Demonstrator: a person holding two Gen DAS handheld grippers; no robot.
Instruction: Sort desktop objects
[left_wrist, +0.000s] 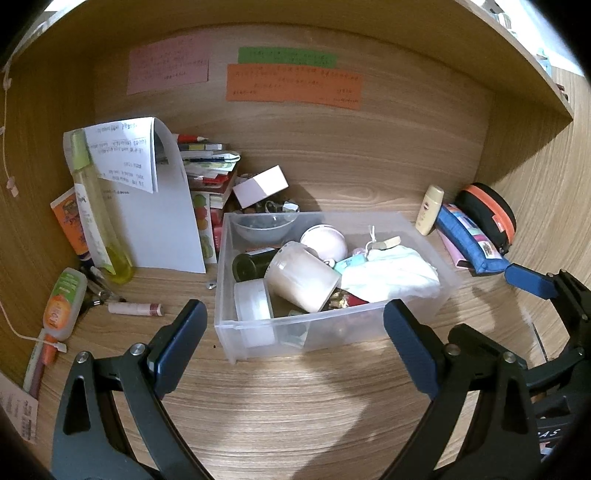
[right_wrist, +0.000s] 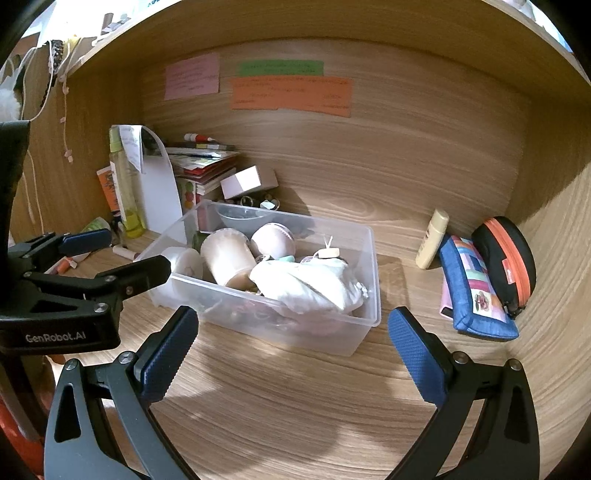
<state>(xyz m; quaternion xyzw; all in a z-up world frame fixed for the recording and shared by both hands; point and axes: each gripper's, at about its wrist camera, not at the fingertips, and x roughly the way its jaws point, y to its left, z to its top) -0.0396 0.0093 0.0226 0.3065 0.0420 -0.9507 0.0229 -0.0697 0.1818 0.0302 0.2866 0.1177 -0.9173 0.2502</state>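
Note:
A clear plastic box (left_wrist: 317, 330) stands mid-desk, holding a cream cup (left_wrist: 301, 275), a white jar (left_wrist: 253, 304), a pink round case (left_wrist: 323, 240), a dark bottle (left_wrist: 251, 262) and a white cloth (left_wrist: 391, 275). My left gripper (left_wrist: 295, 345) is open and empty, just in front of the box. In the right wrist view the box (right_wrist: 373, 266) lies ahead of my right gripper (right_wrist: 293, 347), which is also open and empty. Loose on the desk are a lip balm tube (left_wrist: 135, 308), a cream bottle (right_wrist: 432, 238), a blue pouch (right_wrist: 471, 290) and a black case with an orange zip (right_wrist: 508, 266).
At the left stand a yellow spray bottle (left_wrist: 94, 206), an orange tube (left_wrist: 68, 221), an orange-labelled bottle (left_wrist: 62, 302), folded paper (left_wrist: 162, 221) and stacked books (left_wrist: 207, 162). A white carton (left_wrist: 260, 186) lies behind the box. Wooden walls enclose the desk on three sides.

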